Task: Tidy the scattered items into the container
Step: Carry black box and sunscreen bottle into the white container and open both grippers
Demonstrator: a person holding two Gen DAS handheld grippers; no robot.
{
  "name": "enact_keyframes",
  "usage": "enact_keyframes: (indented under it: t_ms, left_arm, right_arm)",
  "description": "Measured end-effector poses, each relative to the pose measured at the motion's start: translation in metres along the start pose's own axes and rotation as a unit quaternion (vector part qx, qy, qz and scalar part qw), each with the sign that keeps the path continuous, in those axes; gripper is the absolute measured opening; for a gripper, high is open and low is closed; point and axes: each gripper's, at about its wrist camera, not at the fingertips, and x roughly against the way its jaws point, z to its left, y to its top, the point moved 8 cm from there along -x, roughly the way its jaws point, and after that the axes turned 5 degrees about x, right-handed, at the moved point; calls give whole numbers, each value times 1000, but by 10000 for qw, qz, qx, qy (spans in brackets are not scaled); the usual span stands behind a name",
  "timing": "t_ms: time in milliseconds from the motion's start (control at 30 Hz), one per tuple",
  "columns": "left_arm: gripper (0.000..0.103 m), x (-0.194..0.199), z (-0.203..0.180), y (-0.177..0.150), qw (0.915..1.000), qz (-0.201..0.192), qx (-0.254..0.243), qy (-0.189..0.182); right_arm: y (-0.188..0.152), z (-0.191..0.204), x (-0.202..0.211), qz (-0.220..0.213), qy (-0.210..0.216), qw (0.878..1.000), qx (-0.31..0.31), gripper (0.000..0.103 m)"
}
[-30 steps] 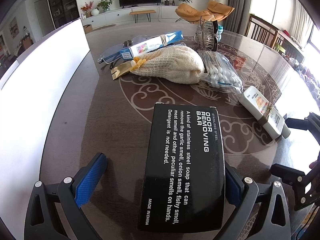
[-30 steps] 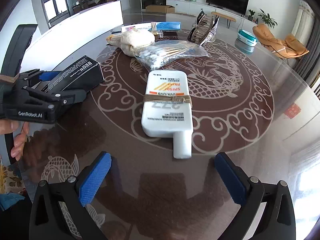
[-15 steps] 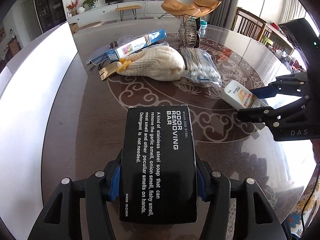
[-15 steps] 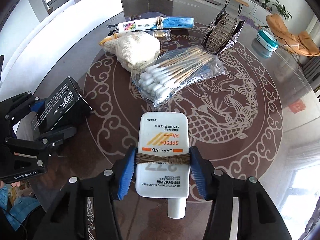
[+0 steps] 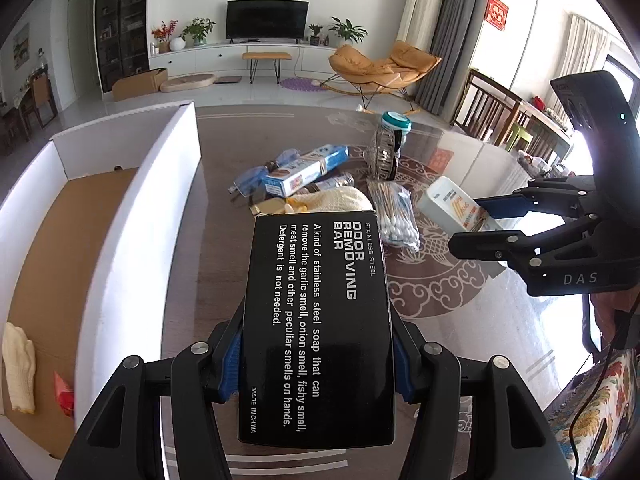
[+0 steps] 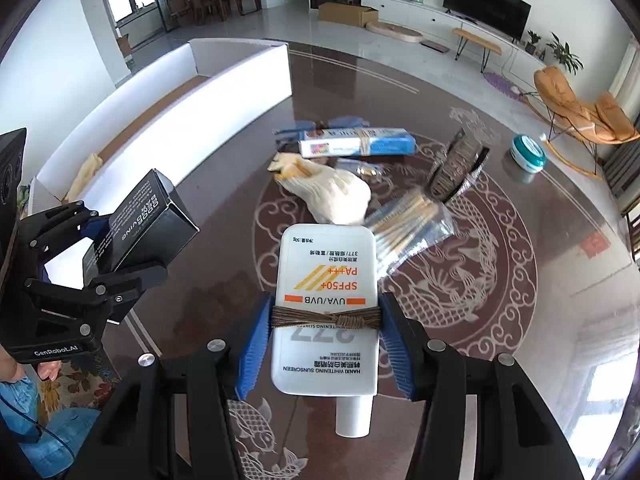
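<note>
My left gripper [image 5: 316,364] is shut on a black "odor removing bar" box [image 5: 316,320] and holds it raised above the dark table, to the right of the white cardboard container [image 5: 132,240]. It also shows in the right wrist view [image 6: 132,232]. My right gripper [image 6: 326,344] is shut on a white sunscreen tube [image 6: 326,304] bound with brown string, lifted off the table; the tube also shows in the left wrist view [image 5: 452,204]. The container [image 6: 224,80] holds a cream glove [image 5: 18,368] and a red scrap [image 5: 64,398].
On the table lie a cream knitted glove [image 6: 332,196], a bag of cotton swabs [image 6: 408,224], a blue-white toothpaste box [image 6: 360,142], glasses [image 5: 248,178], a small bottle [image 5: 332,182], a foil-wrapped bundle [image 6: 456,172] and a teal-lidded jar [image 6: 528,152].
Both grippers have lifted their items well above the table. The left one now looks over the container's wall into its inside. The right one has risen with the sunscreen tube.
</note>
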Motion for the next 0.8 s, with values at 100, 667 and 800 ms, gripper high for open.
enact_keyframes:
  t_ms: [100, 667, 800]
  left_arm:
    - [58, 32, 48, 10, 9993, -185, 260, 182]
    - [58, 36, 298, -15, 9720, 379, 1903, 1324]
    - [58, 26, 303, -20, 9696, 589, 2008, 1272]
  right_arm:
    - [39, 41, 7, -278, 178, 9992, 222, 54]
    - [185, 270, -66, -711, 1323, 9834, 1014, 54]
    - [184, 282, -98, -489, 1268, 9846, 1096, 54]
